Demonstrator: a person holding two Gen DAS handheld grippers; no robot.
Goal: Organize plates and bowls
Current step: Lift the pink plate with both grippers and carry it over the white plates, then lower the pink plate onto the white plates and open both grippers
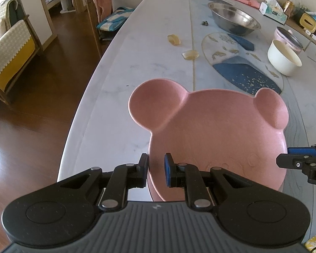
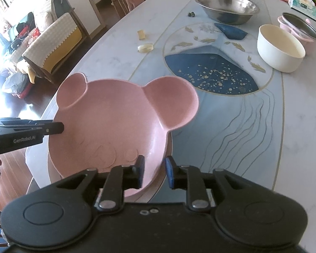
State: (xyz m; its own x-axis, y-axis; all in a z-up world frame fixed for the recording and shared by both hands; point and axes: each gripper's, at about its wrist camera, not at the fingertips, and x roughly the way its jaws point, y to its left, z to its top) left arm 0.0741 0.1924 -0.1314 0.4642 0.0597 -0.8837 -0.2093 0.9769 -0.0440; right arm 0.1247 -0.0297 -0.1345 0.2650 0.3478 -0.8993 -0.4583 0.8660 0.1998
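Left wrist view shows the left gripper (image 1: 156,169) set narrow on the near rim of the pink bear-shaped plate (image 1: 210,130), one finger outside the rim and the blue-padded one inside; the pads look pressed to the wall, so this hand appears to carry the plate. The plate sits tilted over the near end of the marble table (image 1: 137,48), its 2 ear wells pointing toward 12 o'clock.

Right wrist view shows the right gripper (image 2: 154,174) straddling the opposite rim at 6 o'clock, but with a visible gap on the blue-pad side: its jaws stand slightly apart and do not seem to clamp.

Farther up the table, at about 1 o'clock, stand the cream bowl (image 2: 281,48), the pink pot (image 2: 301,31) behind it and the steel basin (image 2: 227,7). 2 small yellowish pieces (image 1: 182,47) lie at 12 o'clock.

Risks, as I judge them: with only 1 firm grip on a thin rim, the plate could pivot and drop its far edge, or slip out and strike the tabletop. Its left part overhangs the table edge, so a slip could send it to the wooden floor (image 1: 31,105). Carried toward the bowls, an ear could clip the cream bowl.
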